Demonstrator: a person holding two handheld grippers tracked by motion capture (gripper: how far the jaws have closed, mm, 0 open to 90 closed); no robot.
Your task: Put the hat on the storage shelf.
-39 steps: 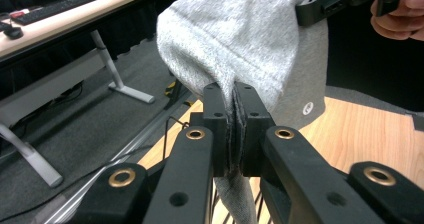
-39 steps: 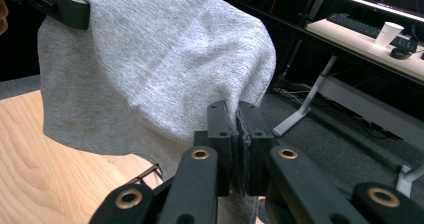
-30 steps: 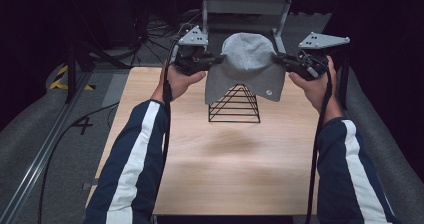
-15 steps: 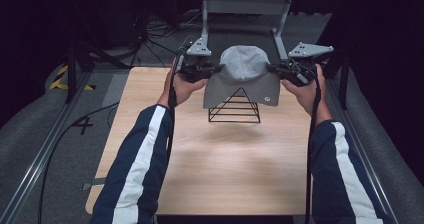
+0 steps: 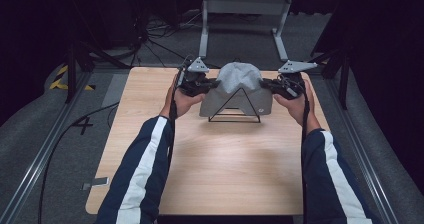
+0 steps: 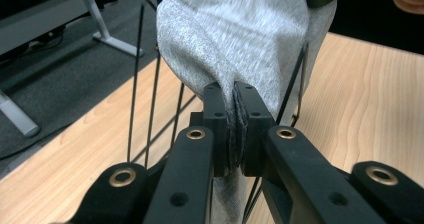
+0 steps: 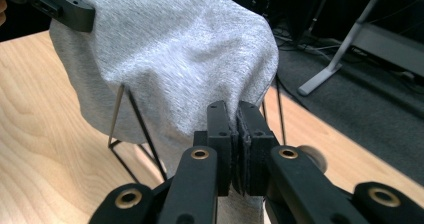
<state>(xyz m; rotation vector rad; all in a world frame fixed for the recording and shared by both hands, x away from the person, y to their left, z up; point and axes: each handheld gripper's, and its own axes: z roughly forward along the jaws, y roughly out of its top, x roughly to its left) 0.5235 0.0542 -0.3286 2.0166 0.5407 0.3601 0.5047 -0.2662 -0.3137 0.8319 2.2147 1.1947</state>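
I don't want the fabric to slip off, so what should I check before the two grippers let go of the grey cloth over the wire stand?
1. Left gripper clamped on the grey cloth: ok, fabric pinched between its jaws.
2. Right gripper clamped on the cloth: ok, edge pinched.
3. Cloth draped over the top of the wire stand: ok.
4. Stand flat on the table: ok in the high view.
5. Cloth hanging evenly on the far side: cannot tell.

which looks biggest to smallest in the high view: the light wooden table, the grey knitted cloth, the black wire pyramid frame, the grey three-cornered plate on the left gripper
1. Light wooden table
2. Grey knitted cloth
3. Black wire pyramid frame, partly hidden under the cloth, so its place is unsure
4. Grey three-cornered plate on the left gripper
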